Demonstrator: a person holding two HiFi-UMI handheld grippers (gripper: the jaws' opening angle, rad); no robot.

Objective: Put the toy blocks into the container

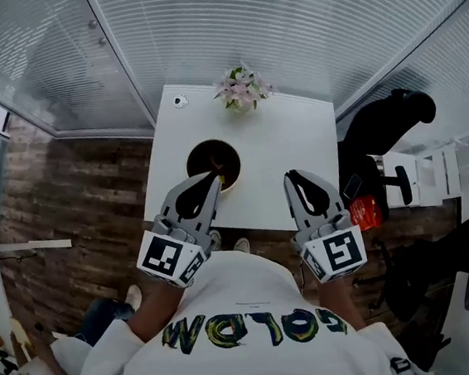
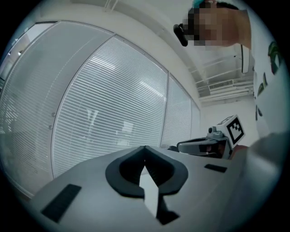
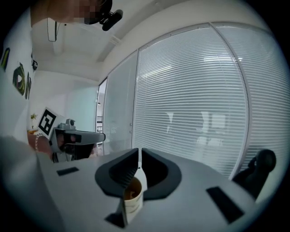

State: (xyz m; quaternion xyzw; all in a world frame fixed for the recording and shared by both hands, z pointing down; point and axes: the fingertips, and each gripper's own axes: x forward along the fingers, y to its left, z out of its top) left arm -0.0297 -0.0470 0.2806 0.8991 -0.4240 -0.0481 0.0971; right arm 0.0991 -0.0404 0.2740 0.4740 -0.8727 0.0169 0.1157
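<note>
A round container with a dark inside stands on the white table below me. No toy block shows on the table; a small yellow spot sits by the container's near rim, too small to name. My left gripper is held up over the container's near edge, jaws together, nothing between them. The right gripper hangs over the table's near edge to the right, its tips almost touching and holding nothing. Through the slit below its tips the container shows, white outside and brown inside.
A pot of pink flowers and a small round object stand at the table's far edge. Black chairs and a white stand crowd the right. Glass walls with blinds close in behind; wooden floor lies to the left.
</note>
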